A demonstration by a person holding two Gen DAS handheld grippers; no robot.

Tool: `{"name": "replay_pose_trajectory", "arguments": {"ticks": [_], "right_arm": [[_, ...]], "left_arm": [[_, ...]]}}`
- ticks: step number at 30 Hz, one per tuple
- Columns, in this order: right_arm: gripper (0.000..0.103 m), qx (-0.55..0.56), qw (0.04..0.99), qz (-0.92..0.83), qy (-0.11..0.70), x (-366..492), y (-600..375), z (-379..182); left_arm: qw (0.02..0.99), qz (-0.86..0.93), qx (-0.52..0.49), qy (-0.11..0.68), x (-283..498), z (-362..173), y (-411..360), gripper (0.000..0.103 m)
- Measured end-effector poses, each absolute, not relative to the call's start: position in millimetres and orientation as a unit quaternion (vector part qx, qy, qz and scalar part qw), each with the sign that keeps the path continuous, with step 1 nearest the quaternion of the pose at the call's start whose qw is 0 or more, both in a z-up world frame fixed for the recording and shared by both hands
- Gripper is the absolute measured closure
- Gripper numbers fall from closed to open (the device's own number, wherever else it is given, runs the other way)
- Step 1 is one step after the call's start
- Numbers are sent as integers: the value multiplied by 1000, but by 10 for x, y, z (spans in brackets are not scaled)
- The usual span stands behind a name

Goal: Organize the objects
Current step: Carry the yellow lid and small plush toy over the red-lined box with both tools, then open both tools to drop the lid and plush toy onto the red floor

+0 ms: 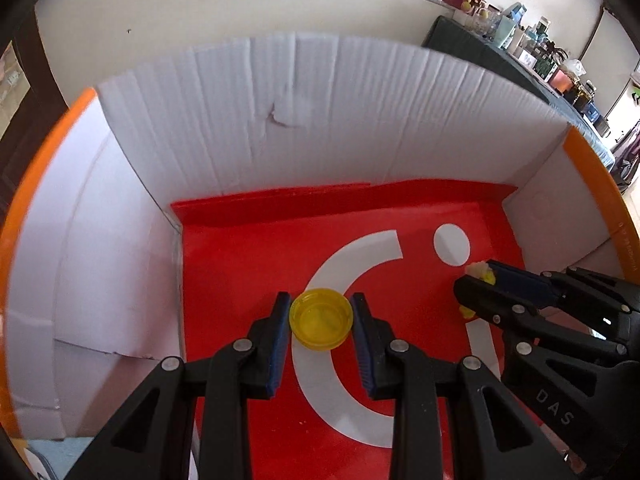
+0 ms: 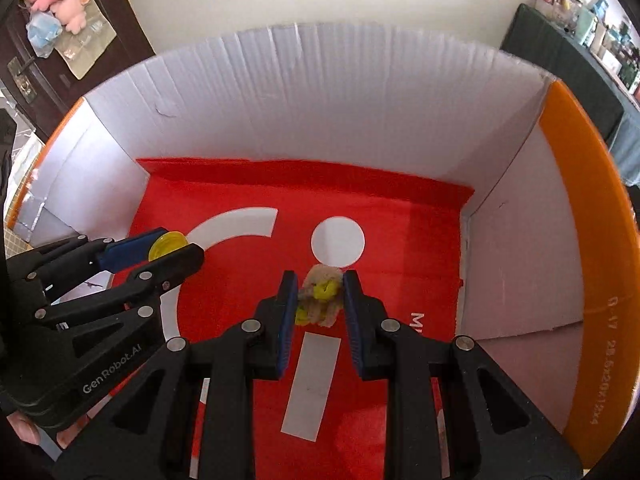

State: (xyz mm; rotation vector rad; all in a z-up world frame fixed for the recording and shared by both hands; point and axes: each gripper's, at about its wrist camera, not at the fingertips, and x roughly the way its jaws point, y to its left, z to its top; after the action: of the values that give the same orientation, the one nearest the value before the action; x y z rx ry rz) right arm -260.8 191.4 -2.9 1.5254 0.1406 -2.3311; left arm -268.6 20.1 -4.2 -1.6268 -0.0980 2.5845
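Observation:
Both grippers reach into an open cardboard box with a red floor (image 1: 240,272) and white walls. My left gripper (image 1: 321,312) is shut on a small yellow translucent round lid (image 1: 322,322), held between its blue pads just above the floor. It also shows at the left of the right wrist view (image 2: 168,246). My right gripper (image 2: 319,300) is shut on a small beige and yellow fuzzy toy (image 2: 320,296), held over the red floor near a white dot (image 2: 338,242). In the left wrist view the right gripper (image 1: 476,284) sits at the right with the toy (image 1: 482,272) at its tips.
The box's white back wall (image 1: 340,120) and side walls with orange outer edges (image 2: 576,208) enclose the grippers. A dark shelf with clutter (image 1: 540,52) stands beyond at the right. Plush toys (image 2: 60,4) hang on a dark door at the far left.

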Motion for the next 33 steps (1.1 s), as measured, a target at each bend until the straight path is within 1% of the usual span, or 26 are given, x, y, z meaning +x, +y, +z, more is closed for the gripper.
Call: {"name": "replay_pose_trajectory", "arguments": {"ticks": [20, 23, 25, 29, 33], "right_arm": [[80, 557, 180, -810, 34, -2571, 2130, -23], [80, 556, 181, -810, 32, -2623, 2065, 0], [80, 555, 181, -811, 32, -2647, 1985, -13], [80, 554, 184, -811, 31, -2626, 2017, -9], [80, 551, 184, -813, 29, -2545, 2053, -31]], "left_arm": [[48, 843, -533, -45, -2576, -37, 47, 72], [52, 843, -533, -43, -2557, -33, 54, 68], [52, 844, -533, -39, -2554, -34, 80, 67], [51, 845, -531, -33, -2538, -26, 106, 61], [48, 847, -528, -38, -2533, -4, 75, 57]]}}
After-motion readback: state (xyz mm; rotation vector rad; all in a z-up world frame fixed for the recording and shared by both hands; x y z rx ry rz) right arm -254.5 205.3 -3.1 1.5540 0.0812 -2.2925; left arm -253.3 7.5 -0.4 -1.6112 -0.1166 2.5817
